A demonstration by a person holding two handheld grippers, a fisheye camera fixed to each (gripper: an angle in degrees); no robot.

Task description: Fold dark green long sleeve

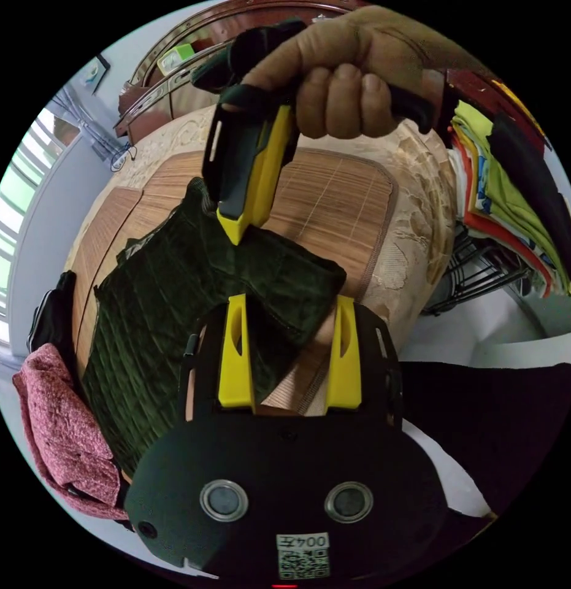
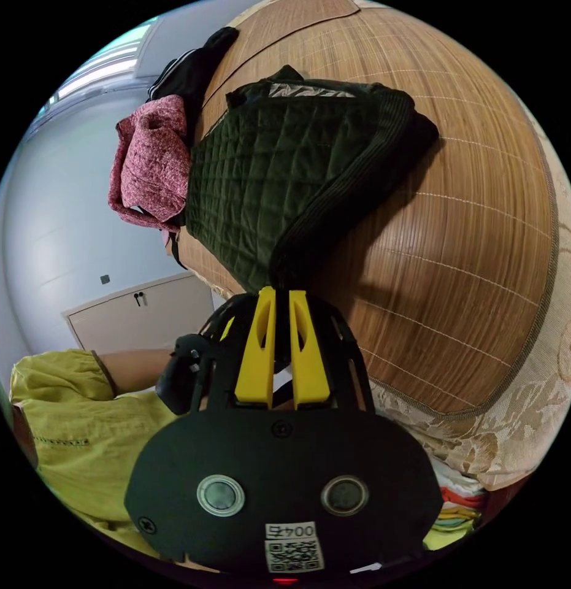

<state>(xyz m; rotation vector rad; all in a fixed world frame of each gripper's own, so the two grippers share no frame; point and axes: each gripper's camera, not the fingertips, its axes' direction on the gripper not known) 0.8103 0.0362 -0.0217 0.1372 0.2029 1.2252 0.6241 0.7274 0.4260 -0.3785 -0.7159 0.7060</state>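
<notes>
Sleeve looks partly folded over the dark green long sleeve (image 2: 273,178); right gripper (image 2: 281,300) clamps its hem, left gripper (image 1: 289,307) jaws apart.

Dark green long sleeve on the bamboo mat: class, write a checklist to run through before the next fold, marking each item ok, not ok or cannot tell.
1. Right gripper shut on the dark green long sleeve: ok.
2. Left gripper open, cloth between its jaws but not clamped: ok.
3. Garment lies on the bamboo mat, not off its edge: ok.
4. Red garment apart from the green one: not ok, they touch.
5. Sleeves tucked in: cannot tell.
</notes>
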